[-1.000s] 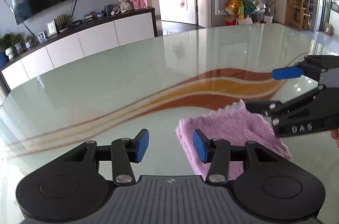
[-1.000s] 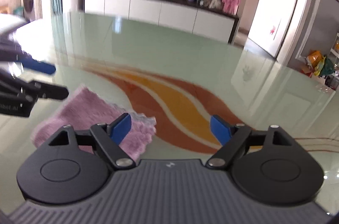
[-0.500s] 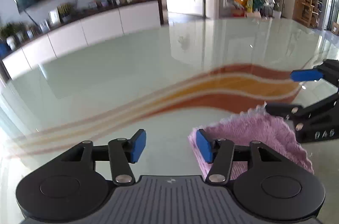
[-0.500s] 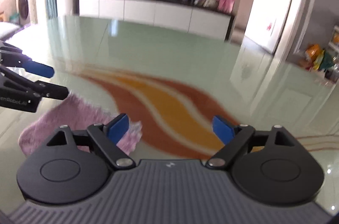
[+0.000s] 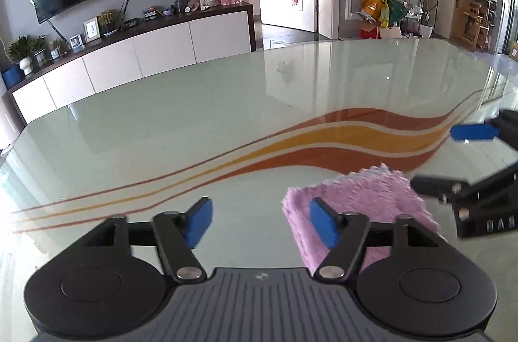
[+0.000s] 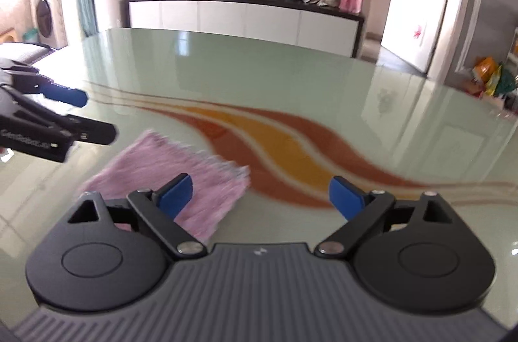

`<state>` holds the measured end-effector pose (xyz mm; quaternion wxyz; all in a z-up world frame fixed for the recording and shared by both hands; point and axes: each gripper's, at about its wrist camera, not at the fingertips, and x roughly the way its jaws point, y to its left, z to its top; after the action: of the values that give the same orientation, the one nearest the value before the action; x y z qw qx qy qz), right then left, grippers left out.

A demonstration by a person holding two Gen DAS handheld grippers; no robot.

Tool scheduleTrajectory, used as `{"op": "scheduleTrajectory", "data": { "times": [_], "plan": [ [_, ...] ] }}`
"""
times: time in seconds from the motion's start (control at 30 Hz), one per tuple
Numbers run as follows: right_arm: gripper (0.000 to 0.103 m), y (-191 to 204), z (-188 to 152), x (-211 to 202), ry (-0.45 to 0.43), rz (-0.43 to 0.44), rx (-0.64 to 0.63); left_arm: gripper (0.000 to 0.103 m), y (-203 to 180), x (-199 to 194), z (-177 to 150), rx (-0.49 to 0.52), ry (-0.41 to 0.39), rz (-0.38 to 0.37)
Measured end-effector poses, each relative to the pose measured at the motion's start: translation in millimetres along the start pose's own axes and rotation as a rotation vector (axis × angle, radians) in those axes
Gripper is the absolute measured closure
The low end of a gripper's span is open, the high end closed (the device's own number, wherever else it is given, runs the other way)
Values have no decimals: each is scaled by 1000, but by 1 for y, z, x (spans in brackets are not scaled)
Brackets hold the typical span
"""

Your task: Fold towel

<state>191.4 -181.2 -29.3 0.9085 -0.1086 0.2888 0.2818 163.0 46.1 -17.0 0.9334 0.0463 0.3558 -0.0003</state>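
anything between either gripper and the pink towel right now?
Nothing visible. The folded pink towel lies alone on the glass table. The left gripper and right gripper are both opening with nothing between their jaws; the towel sits just inboard of each, with no other object on the table near it.

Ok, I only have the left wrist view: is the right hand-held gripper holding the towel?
Observer: No. The right hand-held gripper is opening, with only bare table between its jaws.
Operator: Where's the towel from it?
Observer: The towel lies flat on the table, showing behind its left finger only.
Operator: Is my gripper touching it?
Observer: The left hand-held gripper, opening too, is beside the towel's far corner, apparently not touching.
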Motion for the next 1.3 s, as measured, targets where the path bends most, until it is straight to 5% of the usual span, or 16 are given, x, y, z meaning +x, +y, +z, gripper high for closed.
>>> {"op": "scheduleTrajectory", "data": {
  "times": [0.2,0.77,1.3],
  "plan": [
    [0,3,-1,-42,-7,32,44,1,-8,-40,-17,-24,5,24],
    [0,28,7,-87,-6,17,78,1,-15,-106,-49,-115,75,45],
    [0,32,8,-91,-10,-11,82,1,-27,-116,-47,-107,75,54]
  ]
}}
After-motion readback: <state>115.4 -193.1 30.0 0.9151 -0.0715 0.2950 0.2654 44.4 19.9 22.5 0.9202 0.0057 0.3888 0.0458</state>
